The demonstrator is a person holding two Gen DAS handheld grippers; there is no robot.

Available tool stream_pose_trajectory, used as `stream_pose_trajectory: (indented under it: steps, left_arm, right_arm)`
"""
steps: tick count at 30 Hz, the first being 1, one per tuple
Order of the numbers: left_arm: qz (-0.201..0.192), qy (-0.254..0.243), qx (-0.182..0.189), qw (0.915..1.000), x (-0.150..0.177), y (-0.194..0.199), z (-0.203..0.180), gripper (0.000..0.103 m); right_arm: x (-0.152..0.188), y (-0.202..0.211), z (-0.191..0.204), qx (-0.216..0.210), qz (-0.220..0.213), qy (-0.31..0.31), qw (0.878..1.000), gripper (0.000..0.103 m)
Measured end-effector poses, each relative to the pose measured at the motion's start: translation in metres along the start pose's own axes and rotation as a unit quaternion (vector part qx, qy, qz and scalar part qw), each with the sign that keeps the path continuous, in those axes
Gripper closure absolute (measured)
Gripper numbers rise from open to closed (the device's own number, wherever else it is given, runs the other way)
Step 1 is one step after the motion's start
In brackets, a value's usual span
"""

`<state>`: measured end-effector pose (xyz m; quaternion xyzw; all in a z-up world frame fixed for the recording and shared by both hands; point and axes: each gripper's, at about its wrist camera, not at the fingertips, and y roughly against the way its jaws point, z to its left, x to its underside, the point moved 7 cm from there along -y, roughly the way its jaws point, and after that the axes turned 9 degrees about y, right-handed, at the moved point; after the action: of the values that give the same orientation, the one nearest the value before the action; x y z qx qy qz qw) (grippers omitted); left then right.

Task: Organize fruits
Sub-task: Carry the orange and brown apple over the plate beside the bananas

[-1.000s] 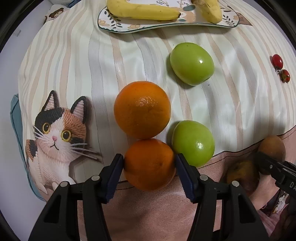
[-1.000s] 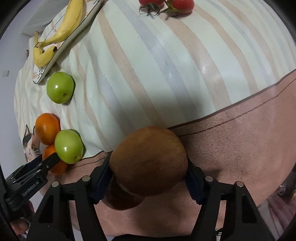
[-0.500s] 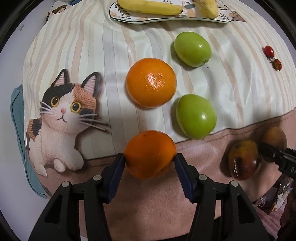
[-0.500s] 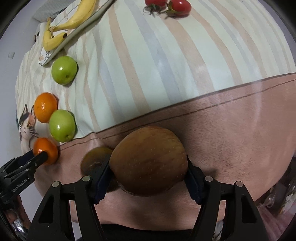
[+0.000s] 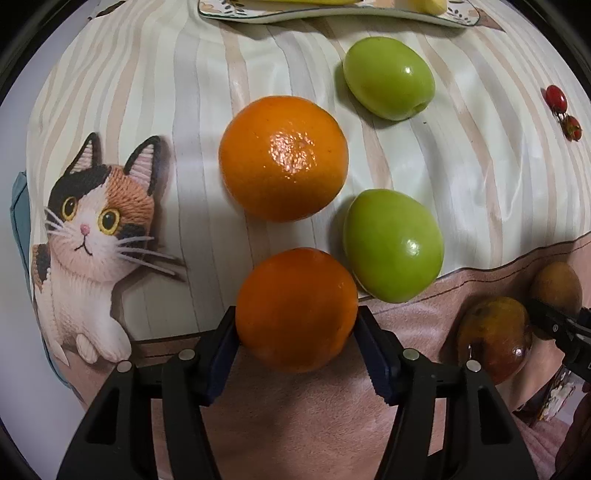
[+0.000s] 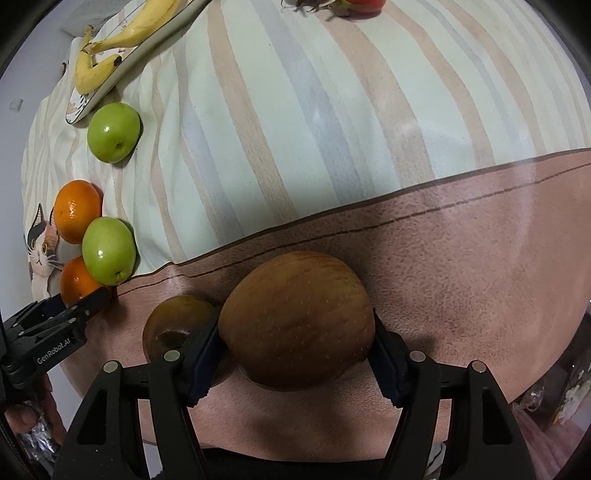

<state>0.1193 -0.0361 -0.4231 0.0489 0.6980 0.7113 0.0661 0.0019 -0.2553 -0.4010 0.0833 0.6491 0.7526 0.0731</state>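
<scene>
Two tools are each clamped on a fruit. From the left wrist camera, the left tool (image 5: pixel 296 328) grips the near orange (image 5: pixel 296 308) between its blue pads at 6 o'clock, low over the striped surface (image 5: pixel 207 85) where the stripes meet the pink border. A second orange (image 5: pixel 283 158) lies just beyond it at 12 o'clock, apart from it, and a green fruit (image 5: pixel 393 244) sits close at its 2 o'clock; whether they touch I cannot tell. Another green fruit (image 5: pixel 388 77) lies farther off, near the plate (image 5: pixel 236 11) holding bananas (image 6: pixel 122 35). Cherry tomatoes (image 5: pixel 563 112) lie at 3 o'clock by the edge.

From the right wrist camera, the right tool (image 6: pixel 297 343) is closed on a large brown fruit (image 6: pixel 295 319) over the pink border. A smaller brown fruit (image 6: pixel 177 325) rests on the surface at its 9 o'clock, right against the tool's left finger. A cat picture (image 5: pixel 92 236) decorates the cloth.
</scene>
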Motion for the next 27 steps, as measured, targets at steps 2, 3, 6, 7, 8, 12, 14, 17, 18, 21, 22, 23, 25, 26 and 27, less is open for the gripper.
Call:
stream_pose_trajectory:
  steps: [2,3,6,7,8,12,14,17,18,21,22,23,25,26,27]
  left_arm:
    - [-0.011,0.005,-0.001,0.9999,0.002,0.008,0.003,0.045]
    - [-0.017,0.004,-0.005,0.9998,0.001,0.011,0.004,0.045]
    - [-0.033,0.008,-0.002,0.9994,-0.004,0.026,0.005,0.046]
    - [-0.038,0.011,0.003,0.9992,-0.006,0.032,0.006,0.046]
    - [-0.04,0.012,0.005,0.9991,-0.011,0.038,0.006,0.046]
    - [-0.062,0.023,0.031,0.9974,-0.023,0.069,0.008,0.046]
    - [-0.072,0.028,0.049,0.9957,-0.035,0.087,0.006,0.046]
    - [-0.09,0.034,0.074,0.9926,-0.062,0.113,0.005,0.046]
    - [-0.093,0.036,0.078,0.9919,-0.07,0.119,0.003,0.046]
    - [-0.102,0.046,0.089,0.9897,-0.102,0.132,0.006,0.046]
    - [-0.105,0.05,0.09,0.9892,-0.116,0.136,0.007,0.046]
    - [-0.105,0.055,0.091,0.9888,-0.129,0.14,0.009,0.046]
    - [-0.102,0.063,0.1,0.9878,-0.148,0.139,0.009,0.046]
    - [-0.099,0.065,0.104,0.9874,-0.163,0.14,0.01,0.046]
    - [-0.098,0.065,0.107,0.9873,-0.173,0.138,0.006,0.046]
  right_arm:
    - [-0.001,0.002,0.001,0.0,-0.007,0.003,1.0,0.031]
    - [-0.001,0.004,0.002,0.0,-0.011,0.005,1.0,0.031]
    - [-0.001,0.01,0.004,-0.003,-0.02,0.006,1.0,0.031]
    - [-0.002,0.013,0.004,-0.005,-0.024,0.008,1.0,0.031]
    - [-0.004,0.019,0.005,-0.006,-0.03,0.01,0.999,0.031]
    - [-0.019,0.044,0.01,-0.014,-0.058,0.02,0.998,0.031]
    - [-0.031,0.058,0.016,-0.023,-0.073,0.024,0.997,0.031]
    - [-0.055,0.084,0.027,-0.039,-0.096,0.03,0.994,0.031]
    - [-0.066,0.092,0.029,-0.043,-0.103,0.032,0.993,0.031]
    - [-0.099,0.114,0.04,-0.052,-0.126,0.044,0.99,0.031]
    - [-0.111,0.12,0.045,-0.052,-0.133,0.048,0.989,0.031]
    - [-0.12,0.123,0.05,-0.053,-0.137,0.05,0.988,0.031]
    - [-0.149,0.132,0.06,-0.055,-0.15,0.061,0.985,0.031]
    - [-0.16,0.133,0.065,-0.056,-0.155,0.066,0.984,0.031]
    - [-0.17,0.135,0.072,-0.057,-0.159,0.073,0.983,0.031]
